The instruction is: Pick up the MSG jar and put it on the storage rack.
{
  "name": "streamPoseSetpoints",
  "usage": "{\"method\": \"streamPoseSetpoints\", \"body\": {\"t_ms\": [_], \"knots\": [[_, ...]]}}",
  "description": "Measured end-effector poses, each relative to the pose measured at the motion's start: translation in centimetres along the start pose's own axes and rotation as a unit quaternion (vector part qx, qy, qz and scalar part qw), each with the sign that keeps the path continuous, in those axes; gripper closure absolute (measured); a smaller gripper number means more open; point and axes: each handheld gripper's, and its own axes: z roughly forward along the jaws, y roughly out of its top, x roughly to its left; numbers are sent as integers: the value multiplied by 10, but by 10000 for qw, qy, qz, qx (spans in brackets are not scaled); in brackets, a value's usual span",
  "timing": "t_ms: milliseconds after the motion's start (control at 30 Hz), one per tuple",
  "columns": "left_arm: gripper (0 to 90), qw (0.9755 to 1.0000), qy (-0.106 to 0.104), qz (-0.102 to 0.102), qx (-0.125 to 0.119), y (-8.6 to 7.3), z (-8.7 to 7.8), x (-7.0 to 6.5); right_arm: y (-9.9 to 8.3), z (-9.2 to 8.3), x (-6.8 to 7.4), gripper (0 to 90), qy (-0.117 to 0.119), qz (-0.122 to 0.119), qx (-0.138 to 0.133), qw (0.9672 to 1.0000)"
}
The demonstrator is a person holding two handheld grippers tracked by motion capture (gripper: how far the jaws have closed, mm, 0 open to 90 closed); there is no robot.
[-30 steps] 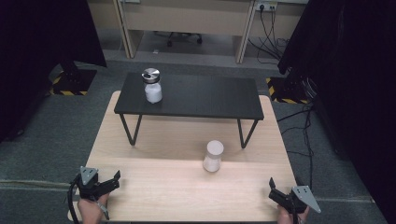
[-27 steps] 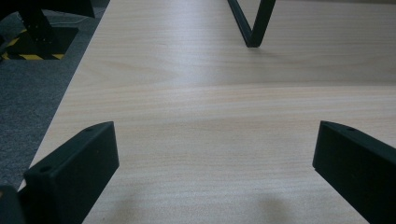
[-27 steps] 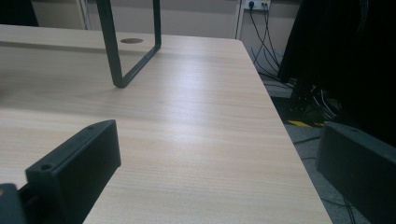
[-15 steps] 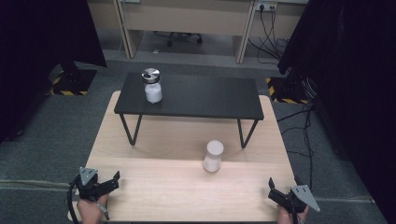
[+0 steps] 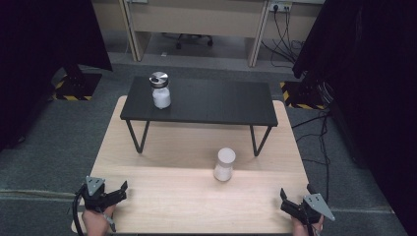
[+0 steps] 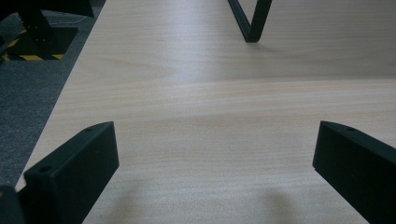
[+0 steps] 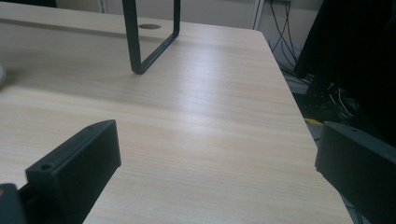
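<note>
both grippers rest at the near edge of the wooden table [image 5: 162, 191], jaws spread wide and empty: left gripper [image 5: 114, 192], right gripper [image 5: 291, 205]. upright white jar [image 5: 224, 164] stands farther in, right of centre, nearer the right gripper.

On my table [image 5: 147, 147] a small raised bench [image 5: 206, 105] stands across the far half. A jar [image 5: 160, 90] sits on the bench's left end. A second jar [image 5: 224, 164] stands on the table, near side of the bench, right of centre. My left gripper [image 5: 118, 189] is at the near left corner, my right gripper [image 5: 295, 199] at the near right, both well apart from the jars.
</note>
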Motion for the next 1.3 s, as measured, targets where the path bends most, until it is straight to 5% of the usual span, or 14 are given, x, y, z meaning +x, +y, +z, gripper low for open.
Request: {"method": "streamPoseSetpoints", "body": {"t_ms": [700,967,1300], "knots": [[0,10000,-27,-43,26,1,0,1,2,-1,-1,3,148,42,-73,9999],[0,10000,-23,1,54,1,1,0,5,2,5,3,585,39,-224,9980],[0,10000,-30,9,41,1,1,0,13,16,10,3,1338,-45,-373,9903]]}}
